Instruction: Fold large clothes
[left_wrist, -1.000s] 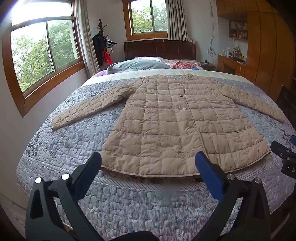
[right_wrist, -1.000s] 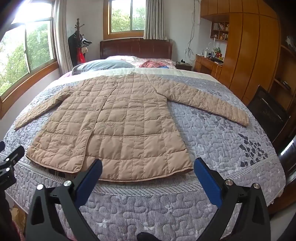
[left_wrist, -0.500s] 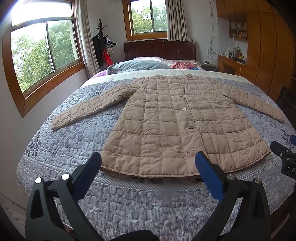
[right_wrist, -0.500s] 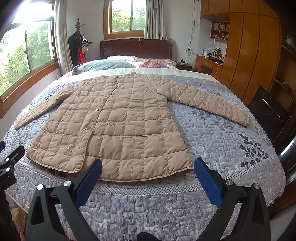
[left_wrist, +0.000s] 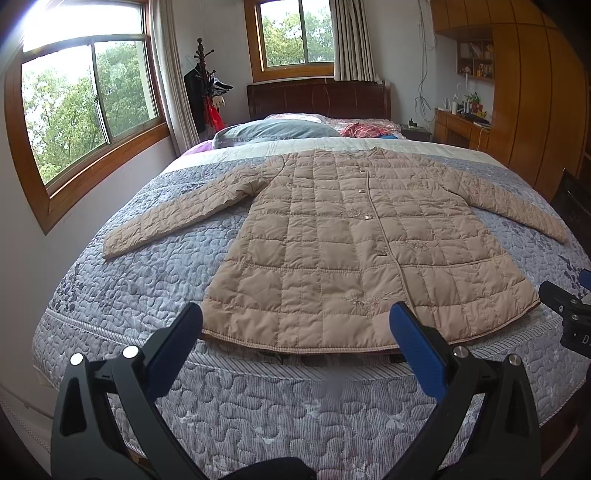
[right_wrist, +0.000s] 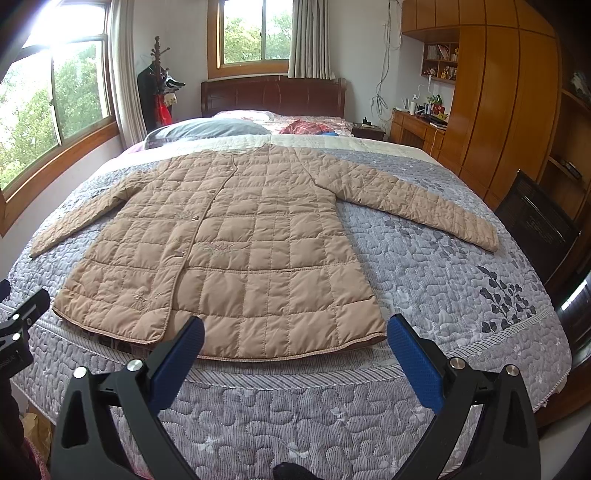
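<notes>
A long tan quilted coat (left_wrist: 347, 254) (right_wrist: 236, 251) lies flat, front up and buttoned, on the grey patterned bedspread (left_wrist: 147, 266) (right_wrist: 443, 266). Both sleeves spread out to the sides and its hem lies at the near edge of the bed. My left gripper (left_wrist: 295, 332) hangs open in front of the hem's left half, not touching it. My right gripper (right_wrist: 295, 338) is open too, just short of the hem's right half. Each gripper shows at the edge of the other's view.
Pillows (left_wrist: 273, 129) and a red cloth (left_wrist: 364, 130) lie by the dark headboard (left_wrist: 317, 98). Windows line the left wall, with a coat stand (left_wrist: 203, 92) in the corner. A wooden wardrobe (right_wrist: 498, 110), desk (right_wrist: 417, 129) and a dark chair (right_wrist: 535, 225) stand on the right.
</notes>
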